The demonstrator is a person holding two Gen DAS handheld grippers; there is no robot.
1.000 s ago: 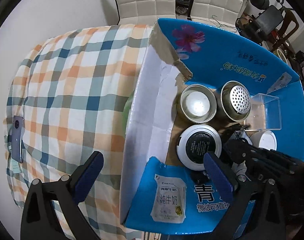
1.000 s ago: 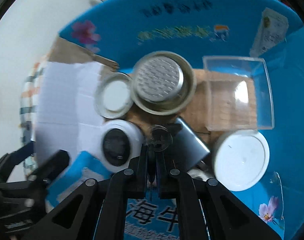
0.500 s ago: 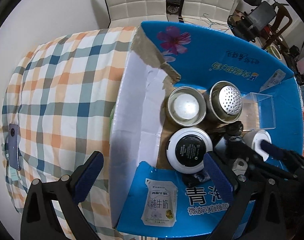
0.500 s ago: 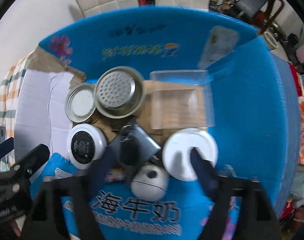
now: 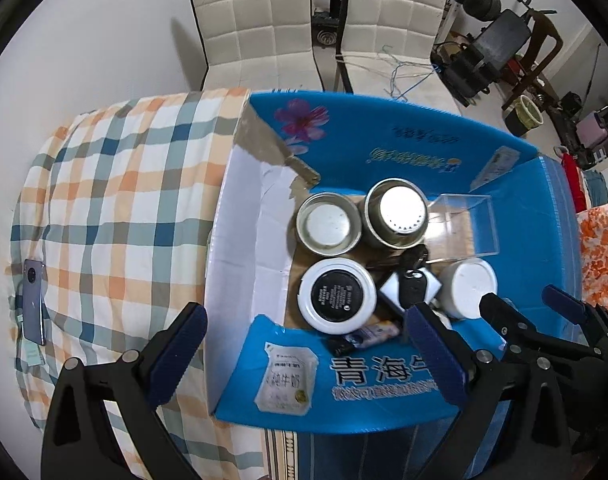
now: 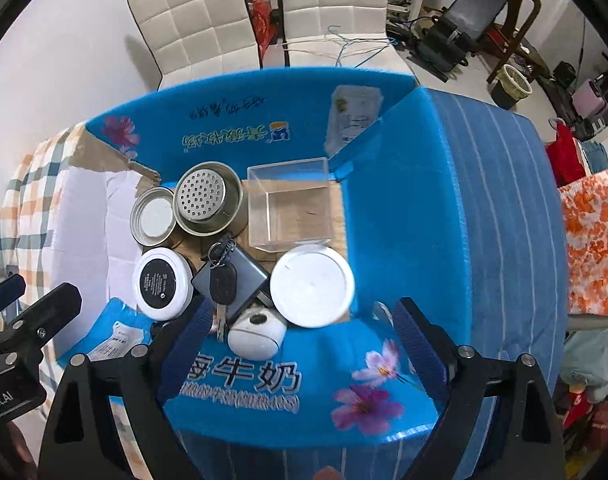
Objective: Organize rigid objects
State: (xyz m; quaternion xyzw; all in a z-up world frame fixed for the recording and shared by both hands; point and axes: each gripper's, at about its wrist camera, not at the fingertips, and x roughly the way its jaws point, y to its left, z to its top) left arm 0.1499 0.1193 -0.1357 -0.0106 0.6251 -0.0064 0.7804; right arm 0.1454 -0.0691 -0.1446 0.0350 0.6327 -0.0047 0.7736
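Note:
An open blue cardboard box holds two metal tins, a white jar with a black label, a white-lidded jar, a clear plastic box and a white rounded gadget. A black car key lies loose on a dark grey flat case. My right gripper hovers above the box's near wall, its jaws opening wide and empty. My left gripper is open too, straddling the box's left front corner, touching nothing.
The box sits on a checked tablecloth, with a phone near its left edge. Two white padded chairs stand behind. Exercise gear and a bin are at the back right, and an orange patterned cloth is on the right.
The right gripper went from shut on the key to wide open and rose; the key now rests on the grey case. The left gripper also lifted a little, still open.

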